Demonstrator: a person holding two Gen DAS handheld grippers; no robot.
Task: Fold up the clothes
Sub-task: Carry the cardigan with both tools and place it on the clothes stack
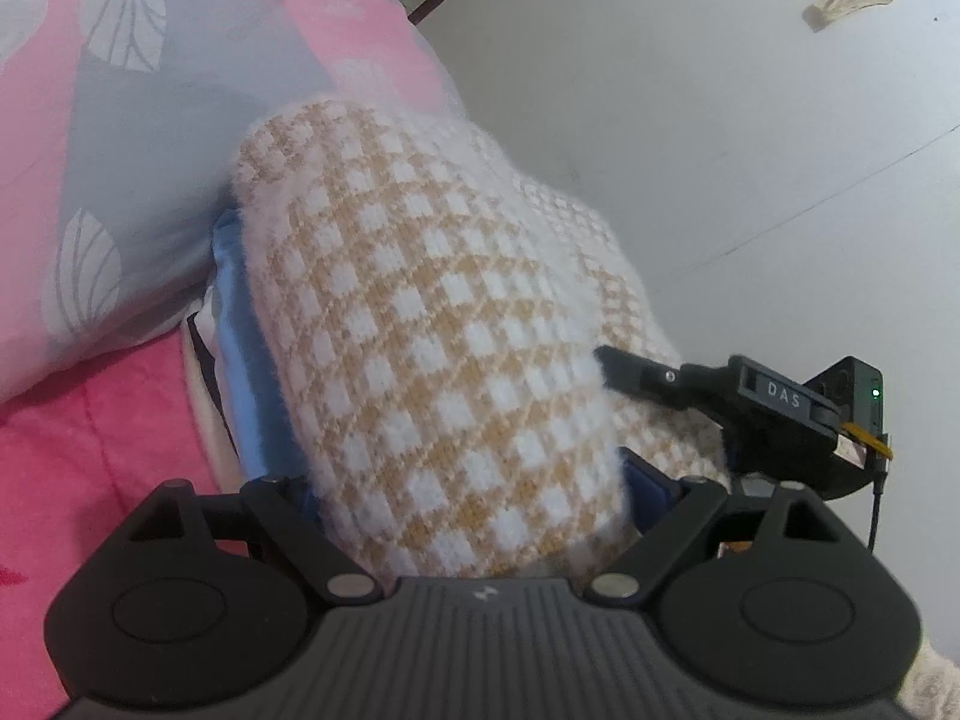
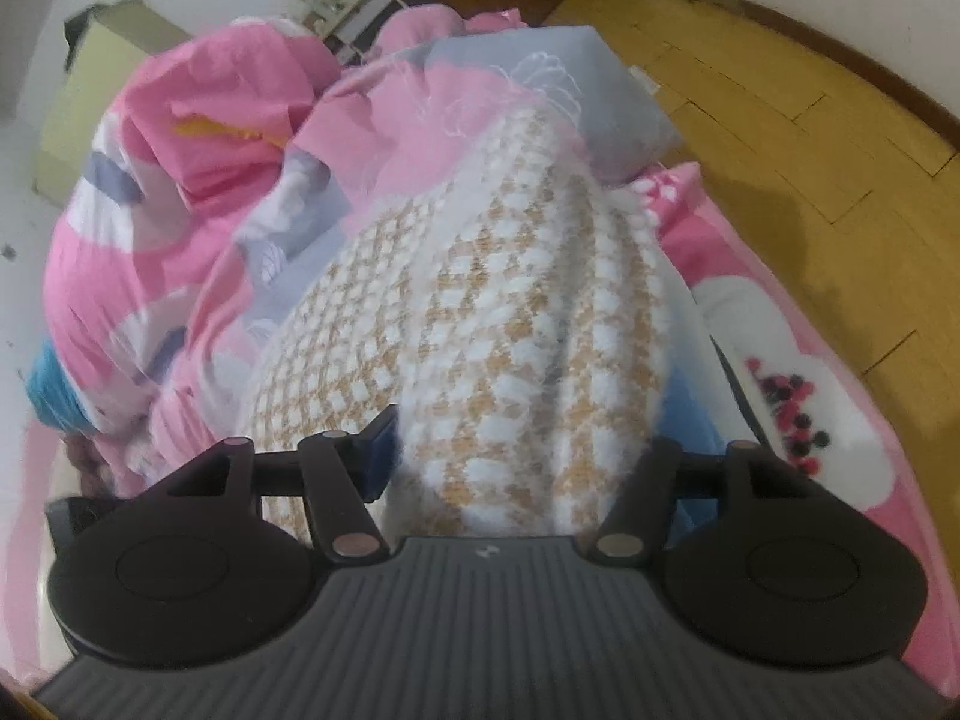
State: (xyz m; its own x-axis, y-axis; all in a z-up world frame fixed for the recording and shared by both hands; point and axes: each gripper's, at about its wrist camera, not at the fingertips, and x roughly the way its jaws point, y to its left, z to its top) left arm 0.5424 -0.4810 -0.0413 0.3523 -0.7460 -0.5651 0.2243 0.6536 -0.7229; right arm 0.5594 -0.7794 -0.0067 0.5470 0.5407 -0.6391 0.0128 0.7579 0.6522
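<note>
A fuzzy tan-and-white checked sweater, folded into a thick bundle, fills the gap between my left gripper's fingers, which are shut on its near end. It rests against a pink and grey pillow, over a light blue garment that shows at its left side. My right gripper comes in from the right with one black finger pressed into the sweater's side. In the right wrist view the sweater bulges between the right gripper's blue pads, which are shut on it.
A pink bedsheet covers the bed. A crumpled pink and grey quilt lies beyond the sweater. A beige cloth hangs on the white wall. Yellow wooden floor runs along the bed's right side.
</note>
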